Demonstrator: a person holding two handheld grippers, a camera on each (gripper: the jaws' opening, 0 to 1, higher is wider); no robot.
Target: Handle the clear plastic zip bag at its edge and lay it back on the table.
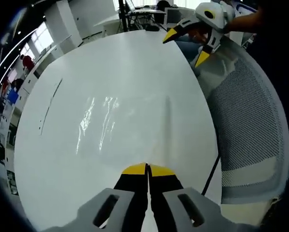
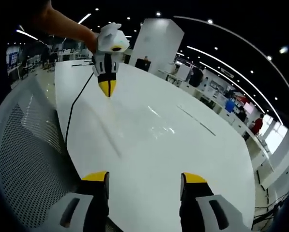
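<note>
one clear zip bag [image 1: 105,126] lay flat on the white tabletop [image 1: 134,63], just ahead of the left claw [image 1: 147,168], whose jaws were together. thin, limp, slippery film: best pinched at an edge. the right claw [image 2: 145,177] stood apart.

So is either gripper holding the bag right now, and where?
No. The left gripper is shut on nothing; the right gripper is open; the bag lies flat on the table.
</note>
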